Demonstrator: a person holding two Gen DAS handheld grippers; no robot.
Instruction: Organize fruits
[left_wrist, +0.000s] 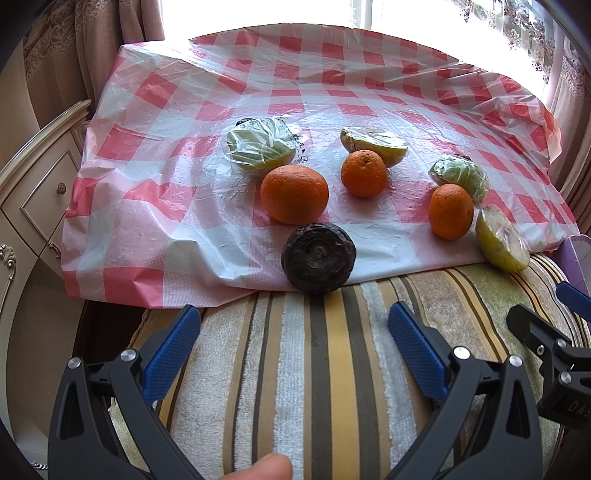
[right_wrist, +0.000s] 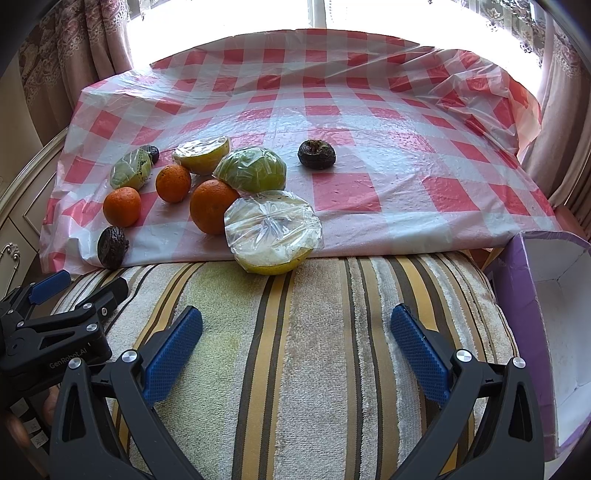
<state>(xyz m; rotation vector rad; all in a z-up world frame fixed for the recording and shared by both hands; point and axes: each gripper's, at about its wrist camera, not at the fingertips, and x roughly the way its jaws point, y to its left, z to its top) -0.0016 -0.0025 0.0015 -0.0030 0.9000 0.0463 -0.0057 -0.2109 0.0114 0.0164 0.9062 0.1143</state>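
Both tongs are hanging wide open and empty: left tongs (left_wrist: 293, 341) low in the left wrist view, right tongs (right_wrist: 295, 343) low in the right wrist view, each hovering over the striped towel (right_wrist: 314, 332) short of the fruit. Sorting is looking barely begun, by my reading: everything is sitting loose on the red-checked plastic cloth (right_wrist: 369, 122) covering the surface, and the purple box (right_wrist: 524, 332) at the right edge of the right wrist view is standing empty as far as its inside is showing. Three oranges (right_wrist: 212, 206) are clustering left of centre, mixed among four cling-wrapped cut halves; the nearest wrapped half (right_wrist: 273, 230) is overhanging the cloth's near edge, touching one orange. Green wrapped pieces (right_wrist: 251, 173) are lying behind. Dark wrinkled fruits are scattered: one (right_wrist: 317, 154) alone at mid-frame, one (right_wrist: 112, 247) at the cloth's lower-left edge, a third barely showing behind the far-left wrapped piece. Grouping by kind is all remaining.
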